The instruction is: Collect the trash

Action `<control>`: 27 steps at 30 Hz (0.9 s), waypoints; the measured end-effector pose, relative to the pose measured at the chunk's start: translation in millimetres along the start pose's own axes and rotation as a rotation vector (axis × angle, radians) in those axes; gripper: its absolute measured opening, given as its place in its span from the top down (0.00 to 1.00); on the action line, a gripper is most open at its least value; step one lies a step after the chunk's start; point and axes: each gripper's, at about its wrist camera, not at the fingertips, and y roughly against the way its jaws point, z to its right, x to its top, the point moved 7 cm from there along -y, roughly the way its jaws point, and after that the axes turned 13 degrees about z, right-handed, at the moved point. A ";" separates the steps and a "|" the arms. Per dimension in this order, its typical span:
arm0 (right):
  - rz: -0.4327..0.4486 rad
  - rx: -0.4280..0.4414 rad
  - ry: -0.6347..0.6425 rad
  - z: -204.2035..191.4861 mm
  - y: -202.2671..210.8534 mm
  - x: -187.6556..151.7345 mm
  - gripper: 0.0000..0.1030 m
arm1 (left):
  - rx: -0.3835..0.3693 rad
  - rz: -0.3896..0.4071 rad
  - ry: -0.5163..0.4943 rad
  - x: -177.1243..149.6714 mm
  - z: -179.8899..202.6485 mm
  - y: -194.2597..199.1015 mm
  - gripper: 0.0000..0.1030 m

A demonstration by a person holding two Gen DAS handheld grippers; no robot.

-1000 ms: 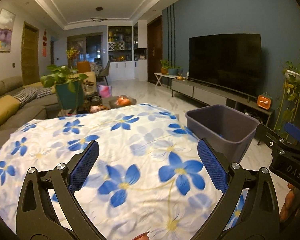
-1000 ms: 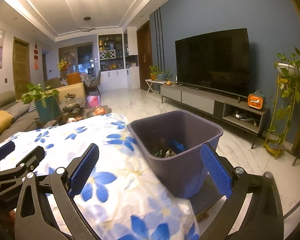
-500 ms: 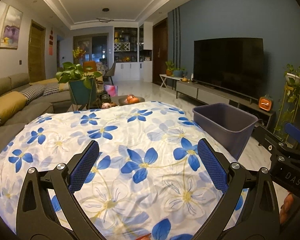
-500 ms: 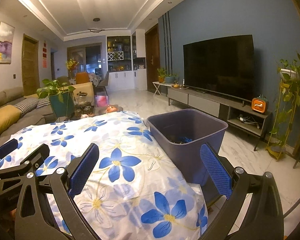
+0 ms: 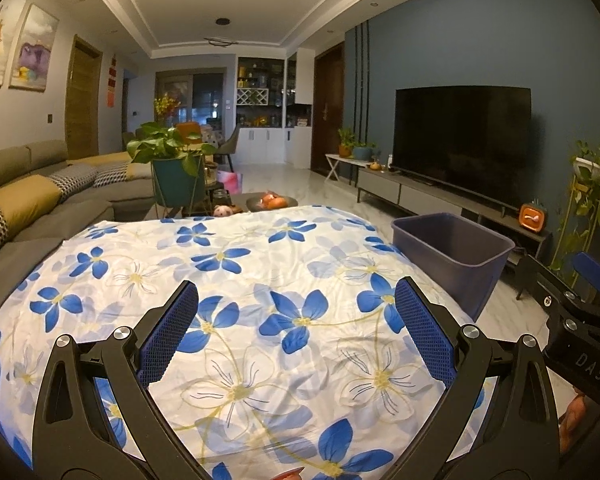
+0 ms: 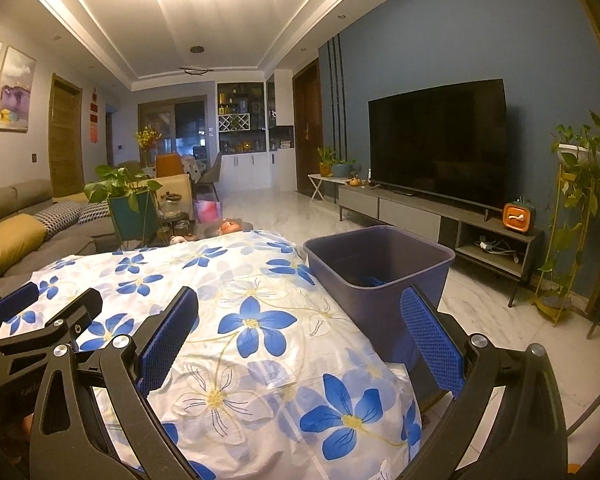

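Overhead, both tools hang above a bench [image 5: 259, 280] draped in a white cloth [image 6: 259, 320] printed with blue flowers. The left tool [image 5: 295, 332] stands wide apart, its blue mesh pads [image 5: 167, 332] gripping nothing, with only the floral cloth showing between them. The right tool [image 6: 300, 340] is likewise spread wide and empty; it shows in the left wrist view at about 4 o'clock, where the letters "DAS" [image 5: 590, 366] can be read in pale print on its black body. Faint lettering on the left tool's body at 8 o'clock in the right wrist view is too dim to read.

A dark purple bin [image 6: 380, 276] stands at the bench's edge, at about 2 o'clock from the left tool and between 12 and 2 o'clock from the right. Something blue [image 6: 370, 280] lies low inside it; what it is cannot be made out. The cloth itself carries no loose scraps that can be seen.

Beyond, at 1 o'clock, a dark television [image 6: 436, 140] sits on a low grey cabinet [image 6: 420, 208] with a small orange gadget [image 6: 518, 218] on it. A potted plant [image 5: 171, 160] in a teal pot stands at 11 o'clock, beside a grey sofa [image 5: 39, 200] with yellow cushions.
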 end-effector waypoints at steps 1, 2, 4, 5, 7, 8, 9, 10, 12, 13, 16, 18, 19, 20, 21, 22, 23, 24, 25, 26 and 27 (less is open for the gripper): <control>0.004 0.001 0.003 -1.1 1.3 0.4 0.05 | 0.002 0.002 0.002 0.4 -1.1 1.0 0.06; 0.005 0.003 0.004 -1.9 1.7 0.6 0.05 | 0.005 0.004 0.003 0.7 -2.3 1.6 0.06; 0.005 0.008 0.008 -5.0 2.5 0.1 0.05 | 0.010 0.007 0.005 1.0 -4.6 3.5 0.06; 0.005 0.010 0.010 -5.9 3.3 -0.6 0.05 | 0.012 0.008 0.007 0.9 -5.8 4.6 0.06; 0.005 0.014 0.012 -7.0 3.5 -0.7 0.05 | 0.017 0.008 0.009 1.4 -8.1 5.6 0.06; 0.005 0.015 0.012 -7.7 3.7 -0.5 0.05 | 0.020 0.009 0.010 1.6 -9.1 6.2 0.06; 0.006 0.016 0.012 -8.4 3.5 -0.5 0.05 | 0.025 0.009 0.011 2.1 -10.5 6.4 0.06; 0.007 0.016 0.014 -9.2 3.4 -0.6 0.05 | 0.027 0.008 0.012 2.1 -11.8 6.7 0.06; 0.006 0.016 0.015 -9.6 3.4 -0.8 0.05 | 0.031 0.009 0.015 2.1 -13.4 7.4 0.06; 0.005 0.017 0.014 -9.3 3.3 -0.8 0.05 | 0.031 0.009 0.015 2.4 -13.8 7.6 0.06; 0.003 0.018 0.012 -10.1 3.5 -1.2 0.05 | 0.030 0.010 0.011 2.1 -14.0 7.7 0.06; 0.004 0.019 0.013 -10.7 3.2 -1.2 0.05 | 0.029 0.010 0.012 1.9 -14.0 7.8 0.06; 0.002 0.019 0.013 -10.6 2.6 -1.2 0.05 | 0.031 0.010 0.013 2.0 -14.1 7.7 0.06; 0.002 0.019 0.013 -11.0 2.2 -1.2 0.05 | 0.031 0.011 0.015 2.1 -14.3 8.1 0.06; 0.003 0.019 0.013 -11.1 2.0 -1.2 0.05 | 0.031 0.011 0.016 2.1 -14.3 8.5 0.06; 0.005 0.018 0.012 -11.4 2.1 -0.8 0.05 | 0.031 0.010 0.013 2.1 -14.2 8.0 0.06; 0.006 0.018 0.011 -11.4 1.9 -0.9 0.05 | 0.032 0.011 0.012 2.1 -14.2 8.2 0.06; 0.007 0.018 0.011 -11.6 1.2 -1.4 0.05 | 0.033 0.010 0.011 2.0 -14.3 8.3 0.06; 0.008 0.018 0.010 -12.1 0.9 -1.8 0.05 | 0.032 0.011 0.013 2.1 -14.4 8.4 0.06; 0.007 0.019 0.010 -12.0 0.9 -1.7 0.05 | 0.032 0.011 0.013 2.2 -14.5 8.4 0.06; 0.007 0.019 0.010 -12.6 0.6 -2.0 0.05 | 0.033 0.011 0.013 2.1 -14.6 8.2 0.06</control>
